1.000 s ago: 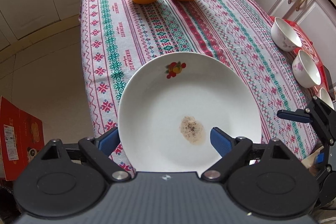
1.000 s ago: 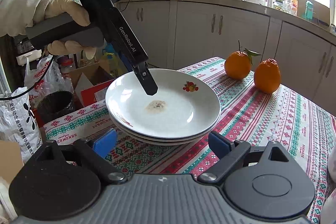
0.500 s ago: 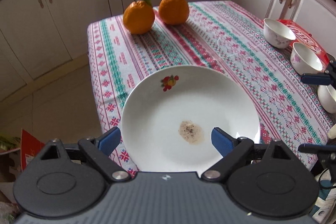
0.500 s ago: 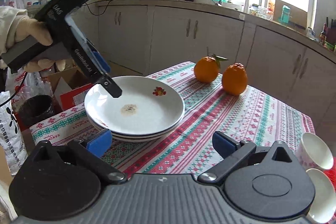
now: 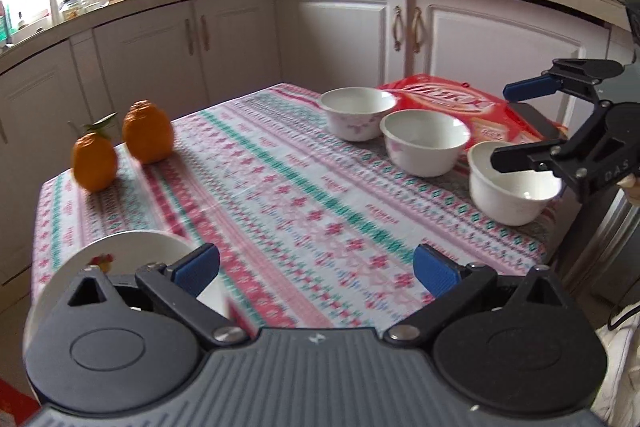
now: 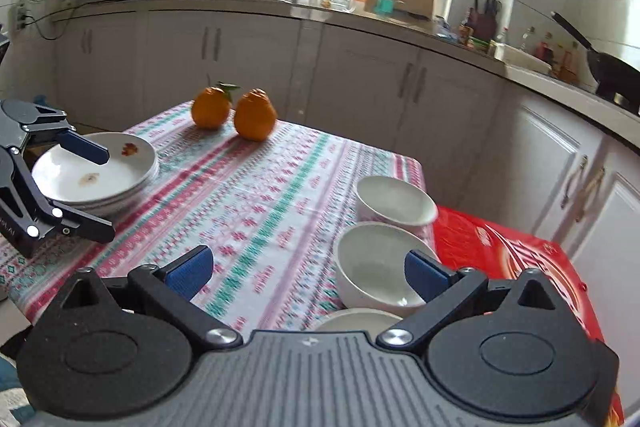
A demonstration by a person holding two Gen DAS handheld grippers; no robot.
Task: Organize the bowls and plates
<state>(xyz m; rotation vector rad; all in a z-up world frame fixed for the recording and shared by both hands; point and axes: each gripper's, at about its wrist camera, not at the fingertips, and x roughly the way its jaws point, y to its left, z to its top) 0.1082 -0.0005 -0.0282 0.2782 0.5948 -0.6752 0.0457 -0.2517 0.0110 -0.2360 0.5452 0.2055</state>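
A stack of white plates [image 6: 96, 175] sits at the table's left corner; its edge [image 5: 128, 251] shows low left in the left wrist view. Three white bowls stand in a row at the right: far [image 5: 358, 113], middle [image 5: 424, 141], near [image 5: 512, 183]. My left gripper [image 5: 316, 271] is over the tablecloth beside the plates, its jaws opening with nothing between them. It also shows as the left gripper [image 6: 96, 187] above the stack. My right gripper [image 6: 306, 273] is open, its right pad [image 6: 424, 275] in front of the middle bowl [image 6: 380, 267]. The right gripper [image 5: 508, 125] hovers over the near bowl.
Two oranges [image 5: 94, 167] [image 5: 148, 137] stand at the table's far left corner. A red box [image 5: 452, 103] lies behind the bowls at the right edge. The patterned tablecloth [image 5: 320, 187] stretches between plates and bowls. Kitchen cabinets [image 5: 348, 39] surround the table.
Both grippers have swung right, away from the plate stack and toward the bowls. The left fingers have come off the top plate, and both pairs of jaws stand wider.
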